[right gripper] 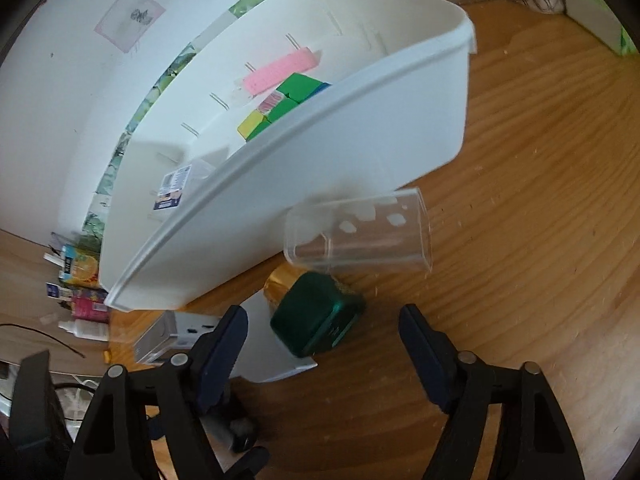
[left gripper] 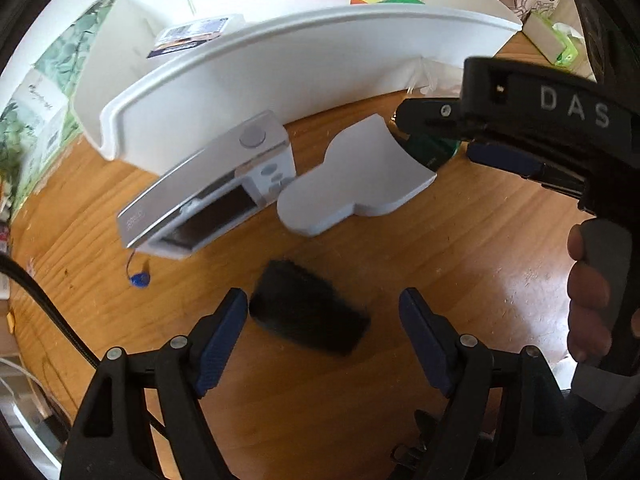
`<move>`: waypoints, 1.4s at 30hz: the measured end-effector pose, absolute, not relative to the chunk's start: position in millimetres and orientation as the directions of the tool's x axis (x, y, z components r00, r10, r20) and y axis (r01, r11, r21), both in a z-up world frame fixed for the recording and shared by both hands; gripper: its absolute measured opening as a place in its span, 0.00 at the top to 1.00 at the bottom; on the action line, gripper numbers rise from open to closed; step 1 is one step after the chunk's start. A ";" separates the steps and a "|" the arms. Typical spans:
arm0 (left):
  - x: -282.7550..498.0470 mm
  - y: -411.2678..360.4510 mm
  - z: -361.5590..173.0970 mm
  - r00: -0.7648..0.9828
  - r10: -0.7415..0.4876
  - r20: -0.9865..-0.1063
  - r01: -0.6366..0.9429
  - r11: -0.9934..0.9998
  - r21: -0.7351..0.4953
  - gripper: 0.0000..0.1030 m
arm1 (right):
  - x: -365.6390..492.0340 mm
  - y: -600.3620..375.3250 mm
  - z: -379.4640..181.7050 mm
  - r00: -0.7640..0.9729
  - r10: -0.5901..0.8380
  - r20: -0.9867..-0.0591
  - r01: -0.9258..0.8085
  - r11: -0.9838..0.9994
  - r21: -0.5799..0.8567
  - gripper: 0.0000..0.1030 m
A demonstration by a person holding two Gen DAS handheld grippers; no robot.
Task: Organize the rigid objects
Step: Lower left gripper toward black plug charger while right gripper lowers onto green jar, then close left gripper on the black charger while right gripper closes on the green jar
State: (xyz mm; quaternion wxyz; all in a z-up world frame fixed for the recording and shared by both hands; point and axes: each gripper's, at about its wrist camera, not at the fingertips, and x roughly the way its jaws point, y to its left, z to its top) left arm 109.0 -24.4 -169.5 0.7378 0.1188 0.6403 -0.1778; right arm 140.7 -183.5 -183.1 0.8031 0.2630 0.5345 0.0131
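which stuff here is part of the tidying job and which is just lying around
Job: white plastic bin; black oblong block; silver compact camera; grey flat plastic piece; green box; clear plastic cup.
Lying about: cartons and bottles; green tissue pack.

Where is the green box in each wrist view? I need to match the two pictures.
Left wrist view: green box at right of centre, mostly hidden behind the right tongs.
Right wrist view: green box low centre, between the open fingers, untouched.
Shared landmark: white bin, just behind the box in both.
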 end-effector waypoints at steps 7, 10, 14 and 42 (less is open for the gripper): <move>121.2 -26.8 -183.9 0.049 -0.095 -0.994 0.435 0.898 -0.065 0.23 | 147.6 -176.2 -183.4 0.402 0.238 -0.884 0.234 0.907 0.350 0.38; 120.2 -33.5 -183.2 0.051 -0.083 -0.995 0.470 0.881 -0.049 0.24 | 150.1 -171.9 -183.3 0.392 0.216 -0.895 0.217 0.923 0.317 0.39; 118.7 -48.8 -183.4 0.032 -0.078 -0.996 0.493 0.868 -0.052 0.24 | 152.6 -165.7 -184.2 0.387 0.221 -0.895 0.191 0.930 0.313 0.52; 108.5 -9.2 -179.6 0.016 -0.157 -0.987 0.317 0.938 -0.144 0.60 | 106.2 -190.8 -184.5 0.352 0.242 -0.904 0.281 0.894 0.349 0.53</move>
